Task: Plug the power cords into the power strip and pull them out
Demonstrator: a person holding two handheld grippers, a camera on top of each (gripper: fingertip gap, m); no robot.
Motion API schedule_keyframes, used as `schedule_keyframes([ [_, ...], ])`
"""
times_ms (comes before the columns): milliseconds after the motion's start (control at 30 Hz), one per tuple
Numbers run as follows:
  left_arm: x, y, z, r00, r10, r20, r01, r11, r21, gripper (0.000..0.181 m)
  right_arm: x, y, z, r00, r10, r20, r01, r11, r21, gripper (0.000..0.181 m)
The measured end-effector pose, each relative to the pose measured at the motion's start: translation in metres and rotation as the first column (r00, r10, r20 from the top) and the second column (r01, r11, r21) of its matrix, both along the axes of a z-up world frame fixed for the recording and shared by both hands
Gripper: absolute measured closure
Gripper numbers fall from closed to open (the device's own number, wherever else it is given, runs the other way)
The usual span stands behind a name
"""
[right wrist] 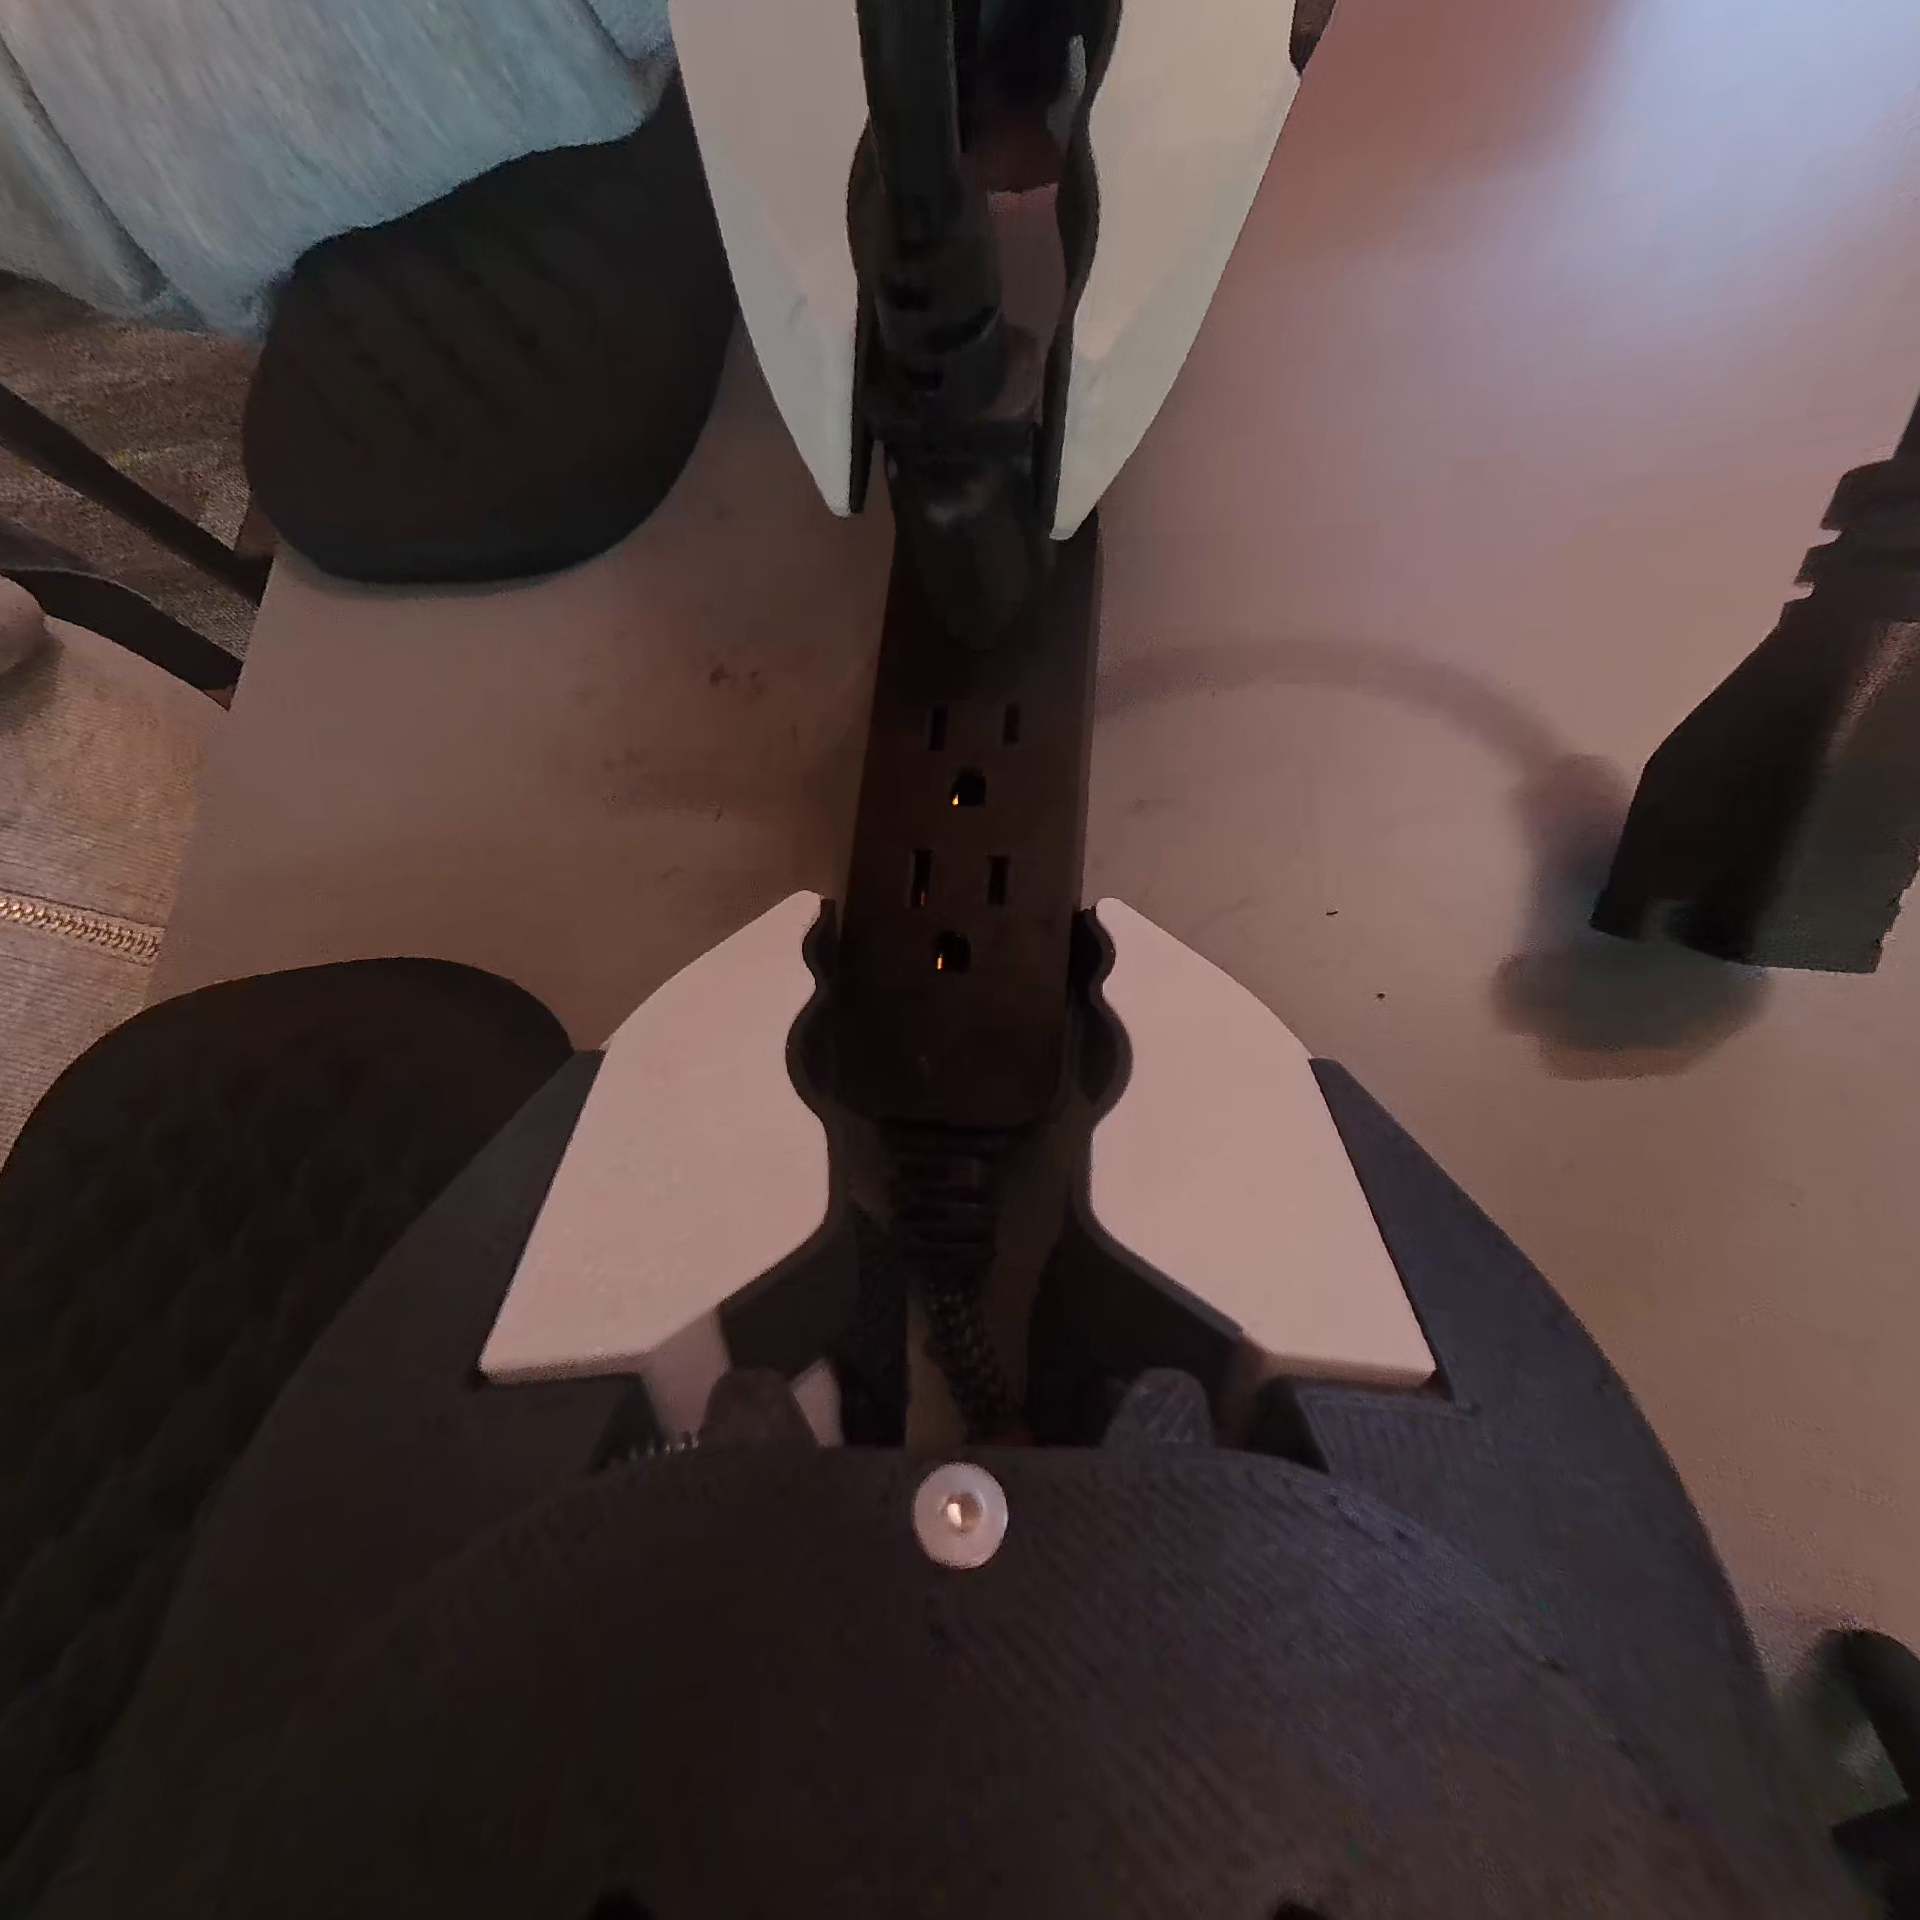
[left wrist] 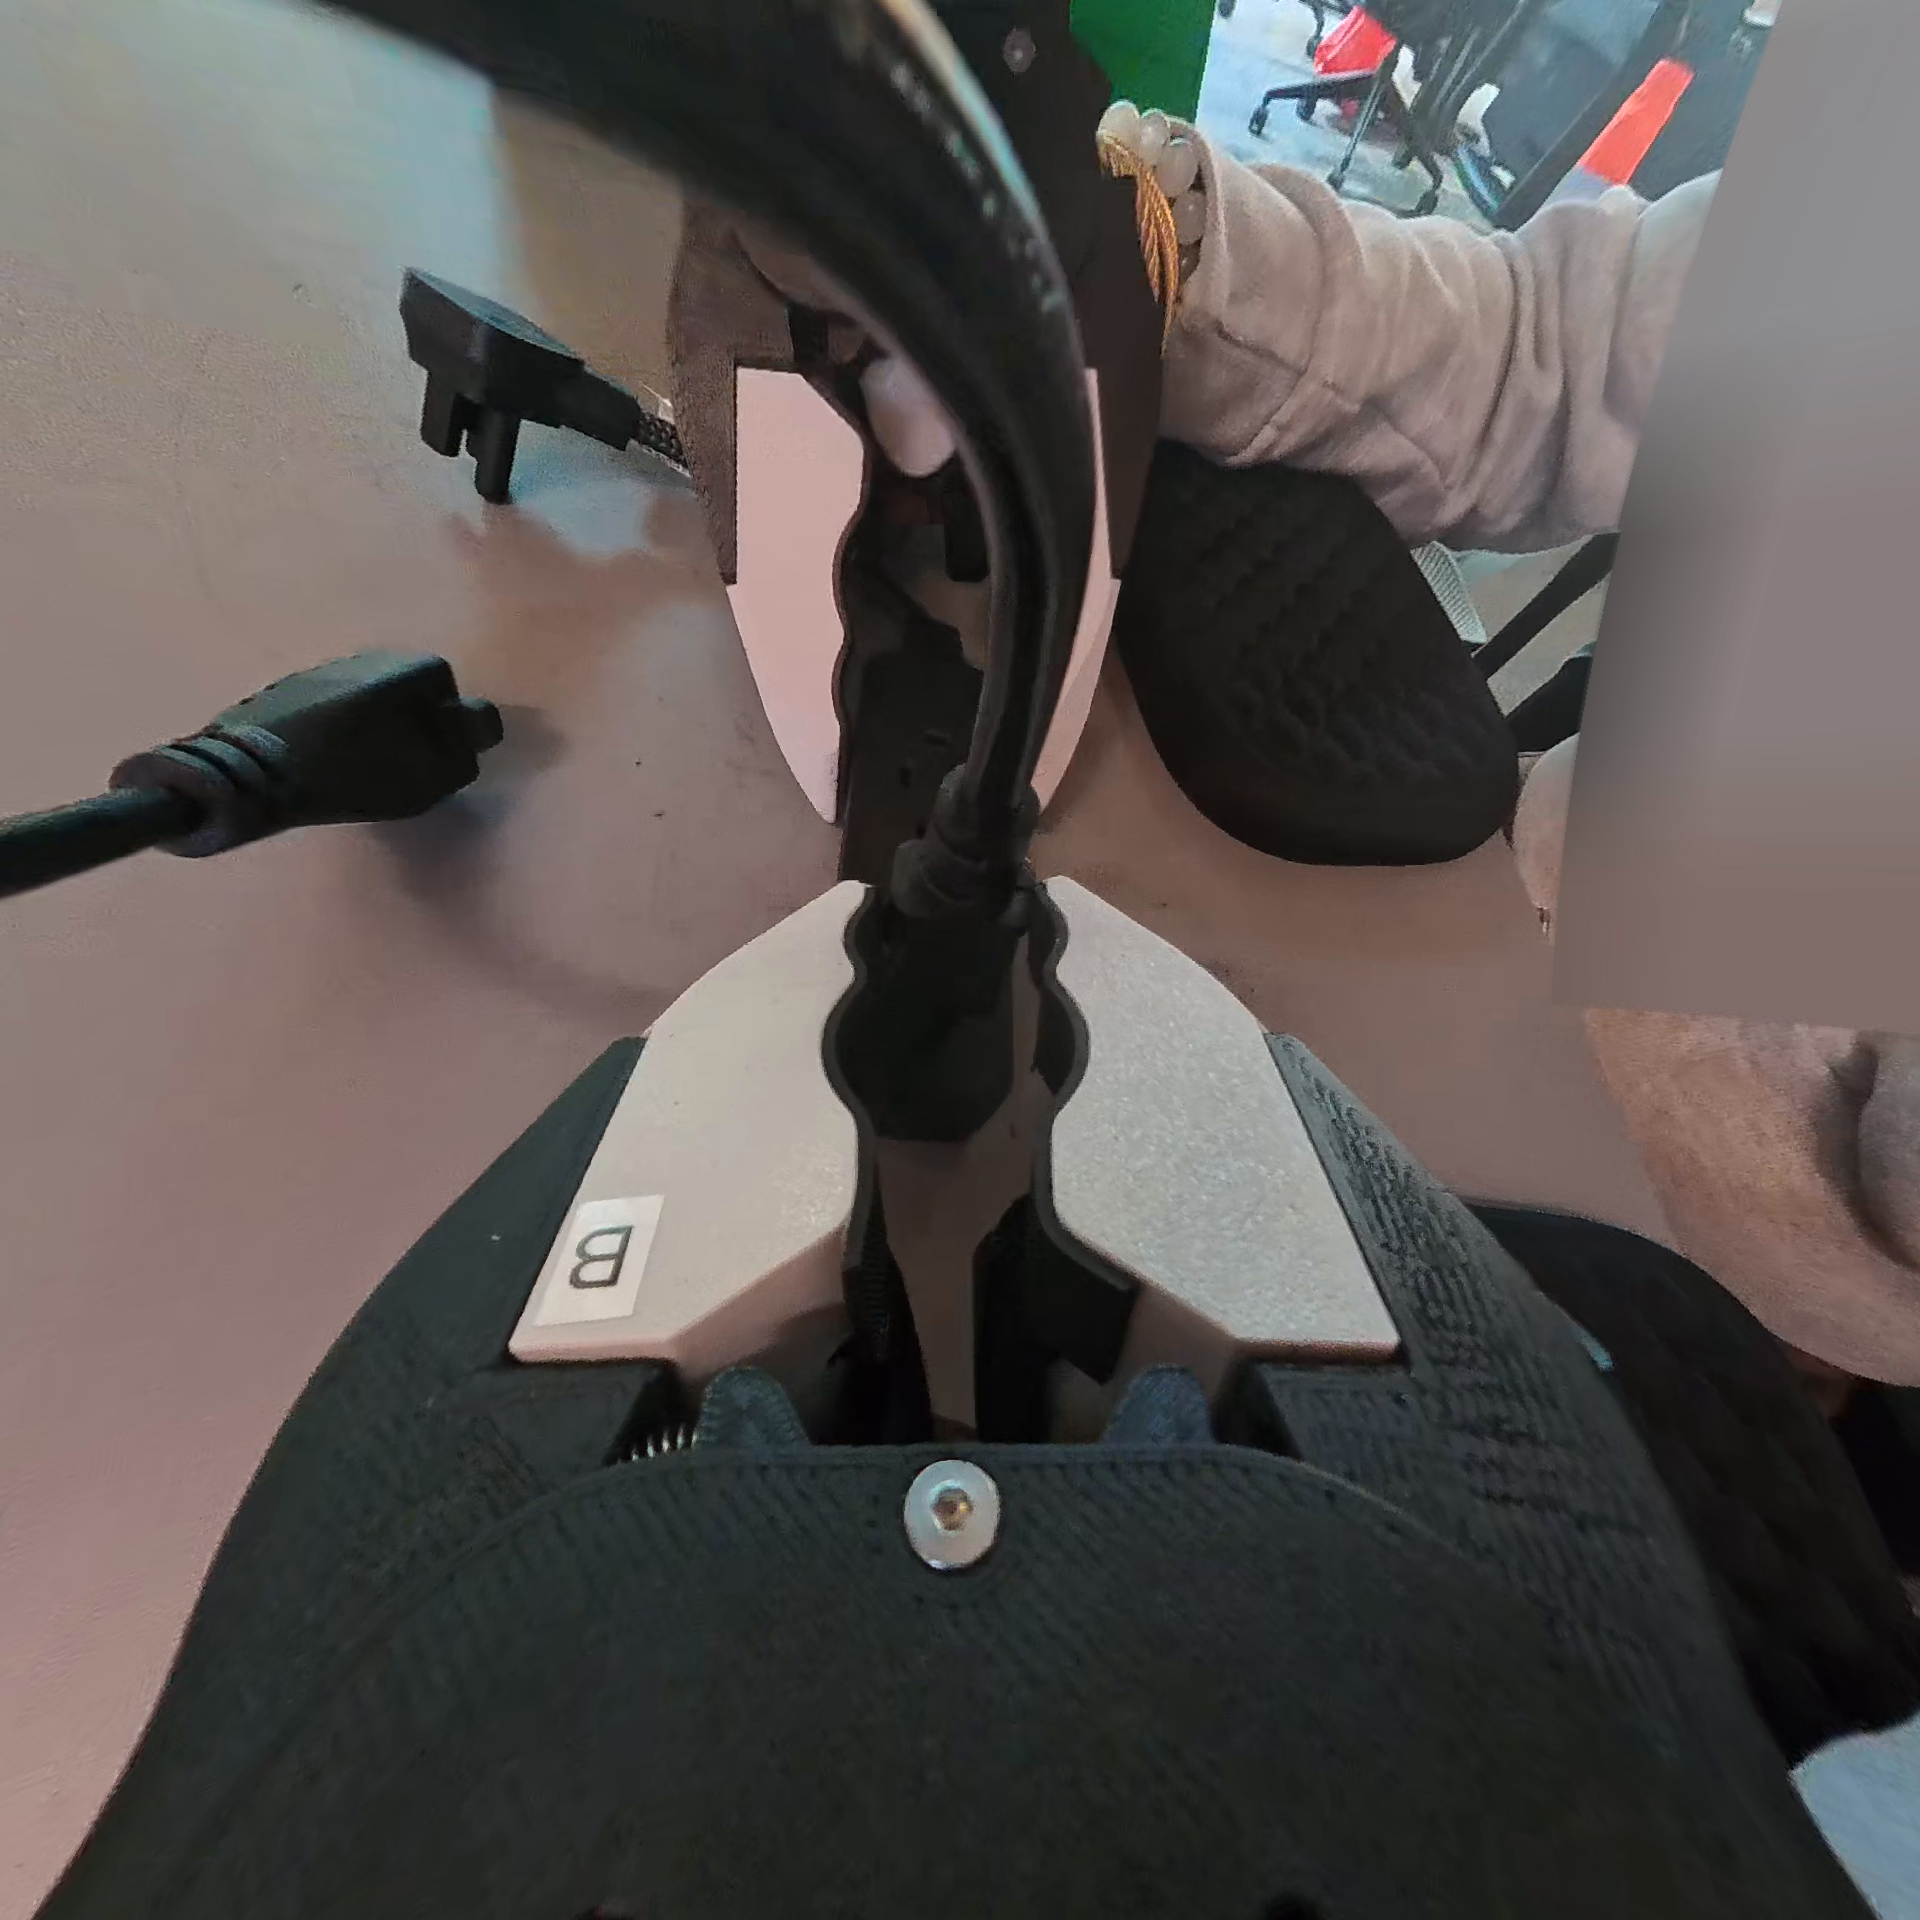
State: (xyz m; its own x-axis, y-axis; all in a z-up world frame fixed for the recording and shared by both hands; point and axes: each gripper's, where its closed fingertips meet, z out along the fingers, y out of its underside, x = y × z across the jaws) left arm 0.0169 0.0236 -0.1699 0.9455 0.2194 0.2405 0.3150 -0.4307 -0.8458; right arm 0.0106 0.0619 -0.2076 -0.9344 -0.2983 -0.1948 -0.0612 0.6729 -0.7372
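left wrist view: the left gripper (left wrist: 951, 997), with white grainy finger plates edged in wavy black rubber on a black ribbed printed body, is clamped on a black moulded plug (left wrist: 935, 1029).
held plug: its thick, smooth black cord (left wrist: 997, 416) arches up and over toward the top of the frame.
right wrist view: the right gripper (right wrist: 951, 1023), of the same white-and-black build, is closed around the cord end of a long, narrow black plastic power strip (right wrist: 971, 831).
power strip: it lies flat on the pale, smooth table (right wrist: 520, 748), running away from the right gripper; two bare sockets show with slot and round holes, and its braided black cord (right wrist: 951, 1299) passes back between the fingers.
meeting point: in the right wrist view the held plug (right wrist: 966, 499) sits at the far end of the strip, between the left gripper's (right wrist: 951, 509) white tips; whether it is fully seated cannot be told.
loose plugs: a black flat angled plug with braided cord (left wrist: 499, 374) and a black rounded connector on a smooth cord (left wrist: 332, 738) lie on the table (left wrist: 260, 1091), apart from the strip.
surroundings: a black textured chair armrest (left wrist: 1309, 665) just off the table edge, and a person's fuzzy pale sleeve (left wrist: 1403, 343).
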Motion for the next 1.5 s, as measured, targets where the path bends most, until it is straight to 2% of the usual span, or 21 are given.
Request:
schedule_keyframes([
  [167,0.0,-0.007,0.0,0.996,0.004,0.086,-0.009,0.998,0.058,0.151,0.0,-0.003,0.0,1.0,-0.008,-0.015,0.008,1.0,0.005,0.136],
  [267,0.001,-0.001,-0.001,0.999,0.003,0.043,-0.004,1.0,0.009,0.152,0.001,-0.001,0.0,1.0,0.001,-0.016,0.0,1.0,0.009,0.136],
  [367,0.001,-0.006,-0.001,0.997,-0.008,0.083,0.004,0.999,0.044,0.151,0.001,-0.002,0.0,1.0,-0.005,-0.012,0.005,1.0,0.005,0.136],
  [467,0.002,-0.005,-0.001,0.999,-0.001,0.044,0.0,1.0,0.015,0.152,-0.001,-0.002,0.002,0.998,0.008,-0.058,-0.007,1.0,0.009,0.136],
  [500,0.002,-0.005,-0.001,0.999,0.001,0.042,-0.001,1.0,0.008,0.152,-0.004,-0.005,0.007,0.995,-0.003,-0.102,0.0,1.0,-0.026,0.132],
  [567,0.002,-0.005,-0.001,0.999,0.0,0.032,0.0,1.0,0.001,0.152,-0.003,-0.019,0.034,0.993,-0.043,-0.112,0.019,0.979,-0.204,0.135],
  [633,0.002,-0.005,-0.001,1.0,0.002,0.027,-0.002,1.0,-0.004,0.152,0.005,-0.031,0.065,0.996,-0.059,-0.074,0.024,0.918,-0.396,0.145],
  [700,0.002,-0.004,-0.001,1.0,0.0,0.017,0.0,1.0,-0.012,0.152,0.011,-0.039,0.073,0.994,-0.067,-0.087,0.018,0.882,-0.472,0.159],
  [833,0.003,-0.004,-0.001,1.0,-0.001,0.019,0.001,1.0,-0.006,0.152,0.012,-0.046,0.044,0.987,-0.057,-0.153,0.0,0.937,-0.349,0.16],
  [1033,0.002,-0.004,-0.001,1.0,0.001,0.012,-0.001,1.0,-0.012,0.152,0.006,-0.044,0.056,0.993,-0.083,-0.079,0.043,0.91,-0.413,0.165],
  [1333,0.002,-0.002,-0.003,1.0,0.003,-0.006,-0.003,1.0,-0.021,0.152,0.007,-0.05,0.047,0.986,-0.098,-0.131,0.044,0.93,-0.365,0.169],
  [1500,0.003,-0.008,-0.003,0.999,0.001,0.039,-0.001,1.0,0.022,0.151,0.008,-0.056,0.045,0.984,-0.115,-0.138,0.058,0.932,-0.358,0.169],
])
